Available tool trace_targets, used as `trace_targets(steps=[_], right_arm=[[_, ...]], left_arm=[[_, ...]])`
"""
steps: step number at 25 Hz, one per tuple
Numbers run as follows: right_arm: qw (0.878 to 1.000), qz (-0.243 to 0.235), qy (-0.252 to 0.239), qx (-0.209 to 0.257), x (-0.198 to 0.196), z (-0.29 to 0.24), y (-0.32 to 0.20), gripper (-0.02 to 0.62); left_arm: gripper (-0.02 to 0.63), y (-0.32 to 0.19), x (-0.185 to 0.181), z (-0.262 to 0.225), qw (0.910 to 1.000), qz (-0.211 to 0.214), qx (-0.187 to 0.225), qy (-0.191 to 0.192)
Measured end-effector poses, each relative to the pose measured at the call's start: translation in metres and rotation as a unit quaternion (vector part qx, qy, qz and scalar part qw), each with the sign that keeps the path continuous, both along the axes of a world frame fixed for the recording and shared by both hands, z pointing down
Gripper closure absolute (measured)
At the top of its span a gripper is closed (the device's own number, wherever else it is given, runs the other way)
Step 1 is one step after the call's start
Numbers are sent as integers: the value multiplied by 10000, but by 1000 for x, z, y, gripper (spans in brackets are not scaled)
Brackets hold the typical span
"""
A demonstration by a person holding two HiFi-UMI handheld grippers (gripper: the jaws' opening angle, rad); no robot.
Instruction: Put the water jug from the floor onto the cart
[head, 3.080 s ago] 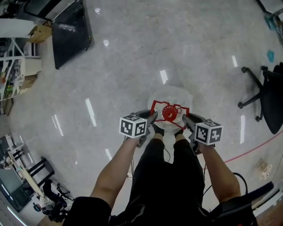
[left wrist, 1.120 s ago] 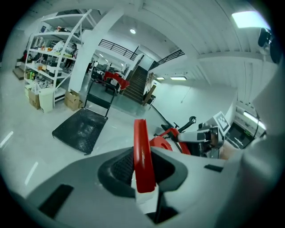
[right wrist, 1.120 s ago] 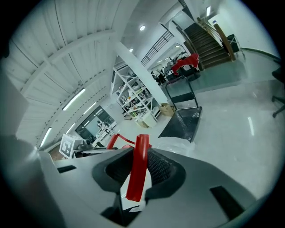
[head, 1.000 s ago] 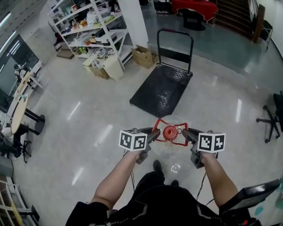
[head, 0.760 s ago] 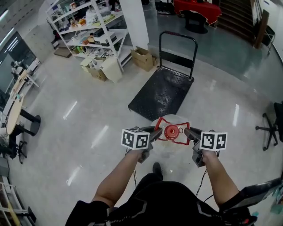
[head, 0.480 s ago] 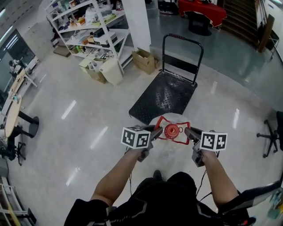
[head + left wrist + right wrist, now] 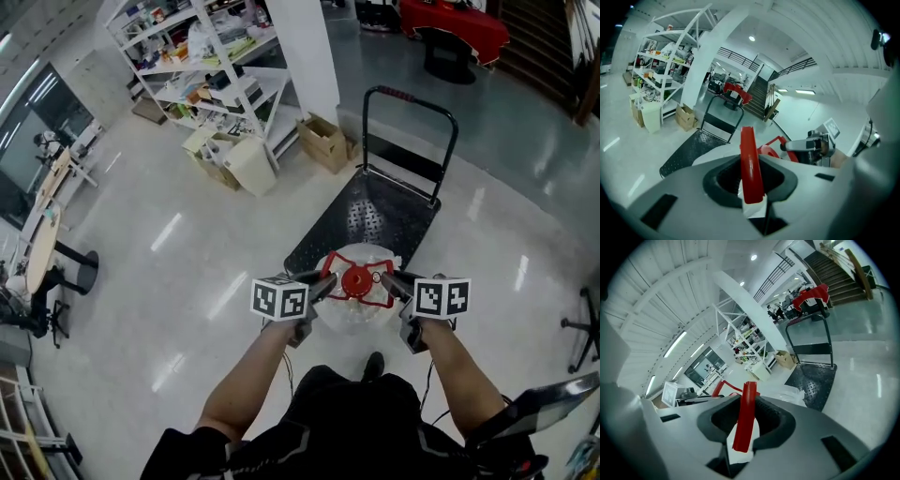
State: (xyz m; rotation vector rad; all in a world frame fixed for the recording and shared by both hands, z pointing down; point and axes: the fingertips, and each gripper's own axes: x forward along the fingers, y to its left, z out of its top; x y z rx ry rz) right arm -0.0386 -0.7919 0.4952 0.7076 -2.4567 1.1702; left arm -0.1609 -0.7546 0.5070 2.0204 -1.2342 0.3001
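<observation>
No text, label or number is legible.

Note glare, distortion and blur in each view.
Head view: ceiling lights glare in streaks on the glossy floor, edges bend. Left gripper view: heavy fisheye, dark corners, the red handle close and soft. Right gripper view: same warp, the cart fairly clear.

Red-handled clear jug (image 7: 350,314), black cart (image 7: 370,223)
</observation>
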Motion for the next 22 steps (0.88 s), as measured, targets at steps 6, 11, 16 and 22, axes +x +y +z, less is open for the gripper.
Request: trace_targets(steps=[6,11,16,22], right_arm=[[9998,-175,91,37,-38,5,-75,502],[9998,-11,190,-21,-68,24,-143,502],[9987,299,345,-235,-86,54,-194,502],[9973,303,495,-447,-110,103,-253,502]], left_arm=[[541,-67,-35,11,9997,-232,-94,24],[541,-137,-66,30,9996,-222,-76,143],[541,-192,-88,61,9991,-18,-306,287],[541,-251,-109,108,9979,-49,-607,213]])
